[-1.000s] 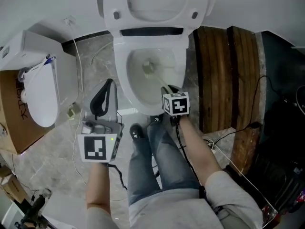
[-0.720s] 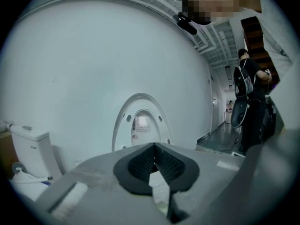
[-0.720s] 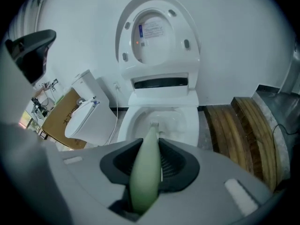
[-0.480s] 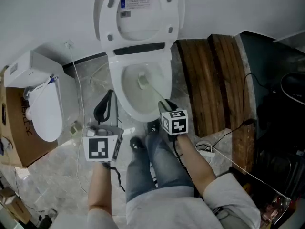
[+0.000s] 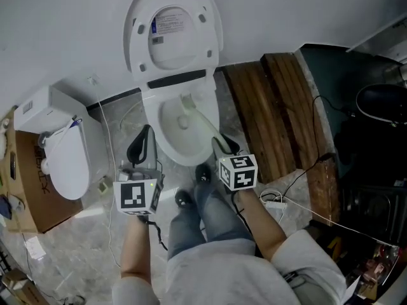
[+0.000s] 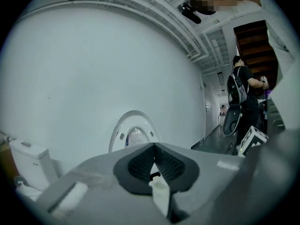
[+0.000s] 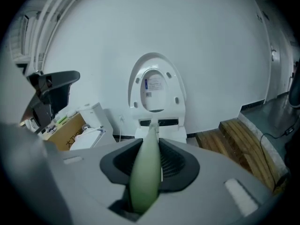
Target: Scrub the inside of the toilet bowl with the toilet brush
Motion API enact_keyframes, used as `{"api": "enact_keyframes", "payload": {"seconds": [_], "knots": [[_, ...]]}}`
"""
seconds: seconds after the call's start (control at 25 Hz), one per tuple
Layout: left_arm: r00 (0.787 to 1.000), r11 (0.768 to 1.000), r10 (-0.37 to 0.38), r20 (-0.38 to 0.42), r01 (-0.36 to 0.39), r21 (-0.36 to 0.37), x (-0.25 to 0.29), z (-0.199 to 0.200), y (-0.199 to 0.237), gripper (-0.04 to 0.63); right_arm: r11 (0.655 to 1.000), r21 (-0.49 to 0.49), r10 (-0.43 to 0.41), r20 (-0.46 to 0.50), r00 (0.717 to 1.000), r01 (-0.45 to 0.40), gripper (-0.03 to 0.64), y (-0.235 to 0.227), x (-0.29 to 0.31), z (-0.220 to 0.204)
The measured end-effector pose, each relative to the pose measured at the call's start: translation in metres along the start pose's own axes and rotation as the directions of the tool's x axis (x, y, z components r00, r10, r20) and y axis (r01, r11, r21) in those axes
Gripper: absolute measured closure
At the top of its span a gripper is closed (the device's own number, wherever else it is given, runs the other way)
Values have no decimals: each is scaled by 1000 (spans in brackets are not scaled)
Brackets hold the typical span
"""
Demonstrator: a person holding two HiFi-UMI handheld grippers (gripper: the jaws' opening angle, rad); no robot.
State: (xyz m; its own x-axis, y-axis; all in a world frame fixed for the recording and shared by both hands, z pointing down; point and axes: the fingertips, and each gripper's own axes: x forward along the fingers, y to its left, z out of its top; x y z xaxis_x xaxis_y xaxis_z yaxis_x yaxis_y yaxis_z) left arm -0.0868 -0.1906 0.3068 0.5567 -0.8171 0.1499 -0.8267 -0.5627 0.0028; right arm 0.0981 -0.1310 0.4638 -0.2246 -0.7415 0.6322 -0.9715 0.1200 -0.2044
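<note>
Toilet brush [image 5: 202,123] seen from the head view: slanted forward from the right gripper [image 5: 222,146], pale head inside the toilet bowl [image 5: 152,132], near the rear wall. Lid [image 5: 170,30] raised against the white wall. Left gripper [image 5: 141,143] just beside the bowl's left rim, above the grey floor, touching nothing. Jeans-clad legs [image 5: 203,215] between the two grippers, toes close to the bowl's front. Wooden planks [image 5: 273,113] to the right of the toilet; a cardboard box [image 5: 25,183] with a loose white toilet seat [image 5: 63,164] on it to the left.

From the left gripper view: left gripper [image 6: 153,149] with jaws pressed together, nothing between the pads. Beyond, the raised lid [image 6: 135,132] against the wall.

From the right gripper view: right gripper [image 7: 151,146] clamped on the pale green handle of the toilet brush [image 7: 144,182], pointing straight at the toilet. Behind it the lid [image 7: 154,90], the wooden planks [image 7: 243,144] at right, the cardboard box [image 7: 65,130] at left.
</note>
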Motion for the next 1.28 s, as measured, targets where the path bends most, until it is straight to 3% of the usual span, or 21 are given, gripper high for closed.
{"api": "enact_keyframes", "payload": {"seconds": [0.28, 0.6, 1.28], "knots": [[999, 999, -31, 41, 30, 32, -19, 34, -9, 591, 1000, -18, -13, 131, 991, 15, 514, 19, -51, 39], [995, 996, -65, 72, 60, 63, -42, 64, -20, 591, 998, -54, -17, 268, 963, 32, 514, 43, -103, 77], [990, 994, -77, 118, 67, 84, -76, 112, -31, 591, 988, -130, -5, 518, 856, 84, 514, 85, -183, 145]]}}
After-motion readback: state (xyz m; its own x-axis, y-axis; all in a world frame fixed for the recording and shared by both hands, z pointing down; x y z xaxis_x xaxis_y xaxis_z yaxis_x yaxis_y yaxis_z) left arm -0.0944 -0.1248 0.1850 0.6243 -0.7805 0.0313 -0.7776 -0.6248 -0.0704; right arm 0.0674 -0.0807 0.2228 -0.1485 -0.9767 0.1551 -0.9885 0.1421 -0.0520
